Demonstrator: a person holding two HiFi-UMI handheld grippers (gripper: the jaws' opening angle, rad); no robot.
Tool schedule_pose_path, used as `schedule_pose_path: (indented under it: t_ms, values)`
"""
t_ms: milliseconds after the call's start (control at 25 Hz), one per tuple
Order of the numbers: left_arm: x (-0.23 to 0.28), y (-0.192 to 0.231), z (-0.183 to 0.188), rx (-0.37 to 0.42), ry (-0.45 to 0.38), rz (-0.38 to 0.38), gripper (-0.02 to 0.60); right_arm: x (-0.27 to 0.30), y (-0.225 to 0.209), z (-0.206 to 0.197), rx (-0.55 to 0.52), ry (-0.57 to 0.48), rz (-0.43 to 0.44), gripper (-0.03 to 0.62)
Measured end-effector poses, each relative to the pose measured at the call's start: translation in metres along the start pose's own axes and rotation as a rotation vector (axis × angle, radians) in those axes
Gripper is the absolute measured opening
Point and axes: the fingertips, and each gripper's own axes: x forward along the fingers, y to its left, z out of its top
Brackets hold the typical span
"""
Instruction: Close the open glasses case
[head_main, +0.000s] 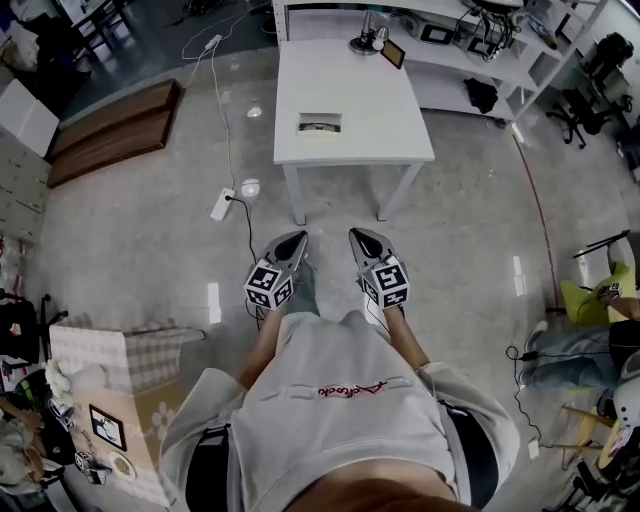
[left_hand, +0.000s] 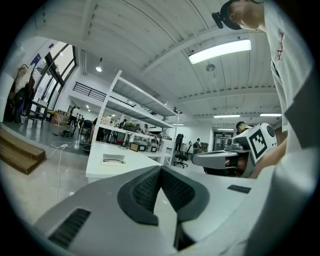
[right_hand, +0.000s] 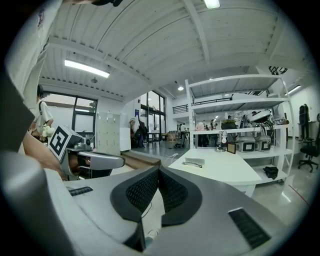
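Note:
The open glasses case is a pale, shallow box with dark glasses inside. It lies near the front edge of a white table, well ahead of me. Both grippers are held side by side in front of my body, above the floor and short of the table, pointing at it. The left gripper has its jaws together with nothing between them, and so does the right gripper. In the left gripper view the case shows far beyond the touching tips. In the right gripper view the case lies past the tips.
A power strip and its cable lie on the glossy floor left of the table legs. Wooden boards lie at the far left. White shelving stands behind the table, with a small lamp at its back edge. A cardboard box sits lower left.

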Motion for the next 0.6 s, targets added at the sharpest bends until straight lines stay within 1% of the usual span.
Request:
schedule_pose_path:
  t_ms: [320,600]
  values:
    - [0.026,0.028,-0.005,-0.031,0.013,0.016,0.023,0.030,-0.025,-0.005,0.012,0.020,0.001,0.018]
    - [0.058,0.063,0.009,-0.026,0.013,0.009,0.023,0.073,-0.047,0.006,0.021,0.007,0.007,0.018]
